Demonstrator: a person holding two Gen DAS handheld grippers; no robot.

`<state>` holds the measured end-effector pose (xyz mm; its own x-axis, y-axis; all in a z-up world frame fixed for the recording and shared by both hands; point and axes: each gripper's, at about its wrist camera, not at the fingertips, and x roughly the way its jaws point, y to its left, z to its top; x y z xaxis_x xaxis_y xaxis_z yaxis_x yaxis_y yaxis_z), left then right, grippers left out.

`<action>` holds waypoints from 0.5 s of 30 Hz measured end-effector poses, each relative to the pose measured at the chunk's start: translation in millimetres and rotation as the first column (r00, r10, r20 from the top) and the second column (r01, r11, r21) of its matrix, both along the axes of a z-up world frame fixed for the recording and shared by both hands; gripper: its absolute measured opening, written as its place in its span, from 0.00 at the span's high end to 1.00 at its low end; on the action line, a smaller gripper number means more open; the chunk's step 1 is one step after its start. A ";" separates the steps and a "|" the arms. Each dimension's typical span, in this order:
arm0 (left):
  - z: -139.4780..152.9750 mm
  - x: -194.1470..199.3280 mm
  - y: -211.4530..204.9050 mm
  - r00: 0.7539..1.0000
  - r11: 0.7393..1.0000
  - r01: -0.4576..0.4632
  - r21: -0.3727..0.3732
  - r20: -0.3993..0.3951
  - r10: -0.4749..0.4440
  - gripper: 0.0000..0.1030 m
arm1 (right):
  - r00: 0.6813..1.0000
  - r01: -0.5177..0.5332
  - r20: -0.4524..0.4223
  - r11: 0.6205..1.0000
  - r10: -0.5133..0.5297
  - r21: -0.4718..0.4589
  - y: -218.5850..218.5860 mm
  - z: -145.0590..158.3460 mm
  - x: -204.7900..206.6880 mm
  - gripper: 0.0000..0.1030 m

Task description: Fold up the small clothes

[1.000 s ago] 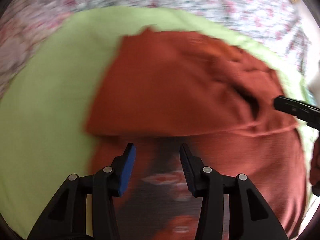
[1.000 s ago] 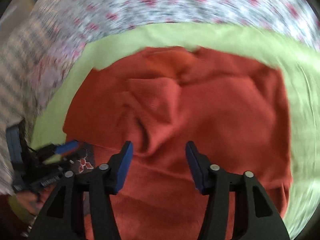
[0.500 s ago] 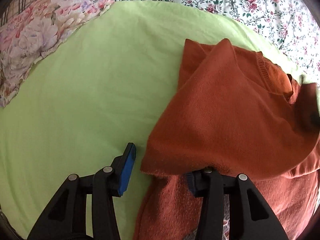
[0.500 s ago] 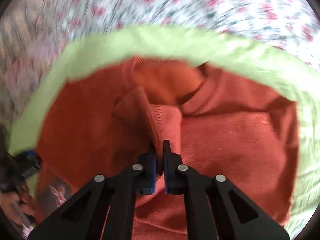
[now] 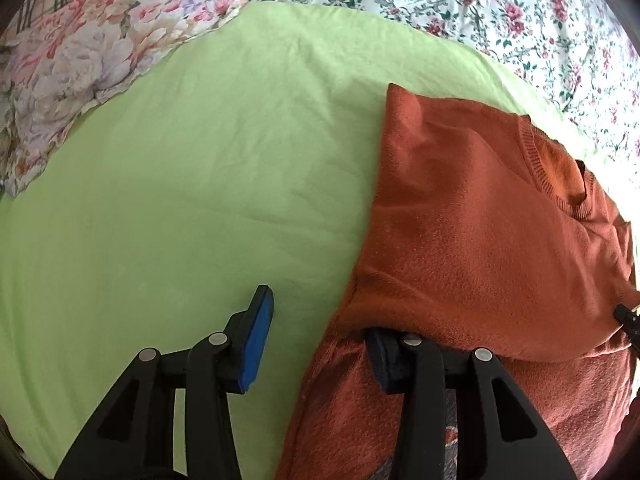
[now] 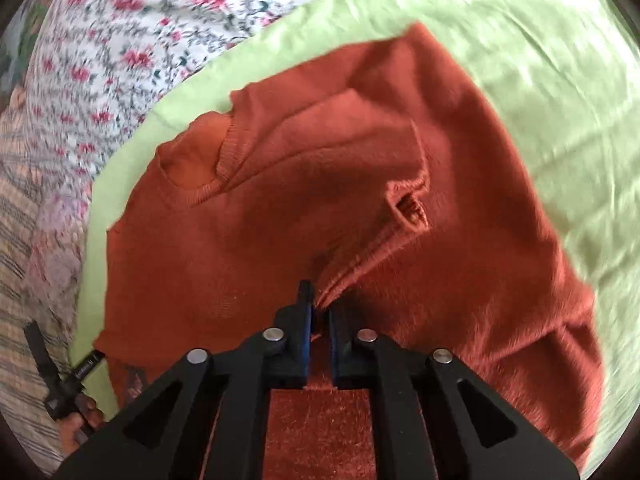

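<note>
A rust-orange knit sweater (image 5: 480,220) lies on a light green sheet (image 5: 200,160), partly folded over itself, with its ribbed collar (image 5: 540,168) at the upper right. My left gripper (image 5: 320,340) is open at the sweater's left edge; its right finger is tucked under the folded layer and its left finger (image 5: 256,344) lies on the sheet. In the right wrist view my right gripper (image 6: 319,320) is shut on a ribbed fold of the sweater (image 6: 280,220), near the cuff opening (image 6: 410,210). The left gripper (image 6: 60,384) shows at the lower left there.
A floral bedspread (image 5: 440,0) lies beyond the green sheet, and a pale flowered pillow (image 5: 80,60) sits at the upper left. A striped cloth (image 6: 24,240) borders the sheet on the left in the right wrist view. The green sheet stretches wide to the sweater's left.
My right gripper closed on a fold of the sweater and has carried it across. My left gripper shifted to the sweater's left edge, and its right finger slipped under the folded layer.
</note>
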<state>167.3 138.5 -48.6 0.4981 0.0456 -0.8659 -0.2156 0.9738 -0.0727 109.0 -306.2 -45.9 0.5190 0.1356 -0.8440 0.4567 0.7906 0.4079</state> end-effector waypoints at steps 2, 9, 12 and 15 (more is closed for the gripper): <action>0.6 -3.5 6.6 1.000 0.999 -0.029 -0.034 0.008 0.029 0.57 | 1.000 0.014 0.008 1.000 -0.014 0.005 -0.8 2.6 0.5 0.85; -3.5 -9.2 29.8 0.991 0.970 -0.134 -0.204 0.003 0.137 0.57 | 0.994 0.046 0.107 0.997 -0.039 -0.065 -9.1 32.6 -0.4 0.89; -5.7 -10.6 32.8 0.988 0.960 -0.151 -0.236 -0.002 0.155 0.57 | 0.995 0.031 0.093 0.995 -0.023 -0.092 -11.9 35.3 -1.7 0.89; -4.7 -10.0 28.7 0.990 0.966 -0.139 -0.216 -0.008 0.141 0.57 | 0.999 0.042 0.028 0.994 -0.040 -0.105 -18.9 20.4 -5.4 0.90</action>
<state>157.3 167.1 -53.3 0.5065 -0.0716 -0.8593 -0.3476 0.8950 -0.2795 103.6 -325.1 -25.5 0.5443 0.0248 -0.8385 0.4799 0.8106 0.3356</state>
